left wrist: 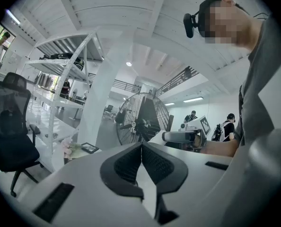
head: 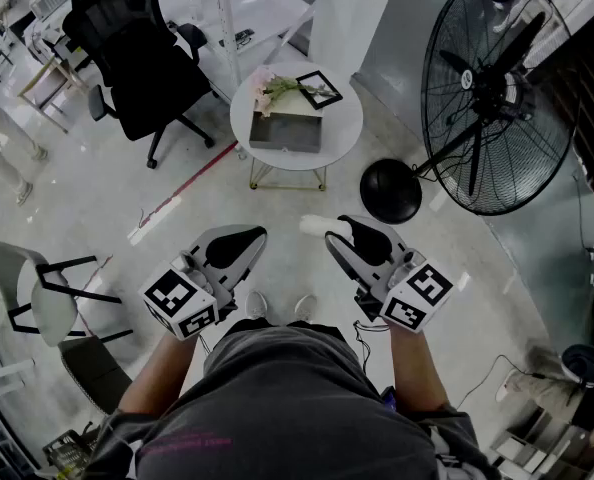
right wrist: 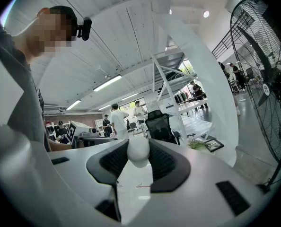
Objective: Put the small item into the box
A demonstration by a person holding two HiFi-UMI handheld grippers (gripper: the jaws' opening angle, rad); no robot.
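In the right gripper view a small white rounded item (right wrist: 138, 152) sits pinched between the black pads of my right gripper (right wrist: 139, 148), which is shut on it. The head view shows the same item (head: 314, 224) at the tip of the right gripper (head: 327, 234), held at waist height over the floor. My left gripper (head: 260, 236) is level with it on the left; in its own view the left gripper (left wrist: 141, 144) has its pads touching and nothing between them. The grey open box (head: 285, 133) rests on a round white table (head: 347, 118) ahead of both grippers.
Pink flowers (head: 277, 88) and a black picture frame (head: 319, 89) share the table with the box. A large floor fan (head: 497, 88) with a round black base (head: 390, 190) stands right of it. A black office chair (head: 137, 58) is at the far left and a grey chair (head: 37, 293) at the near left.
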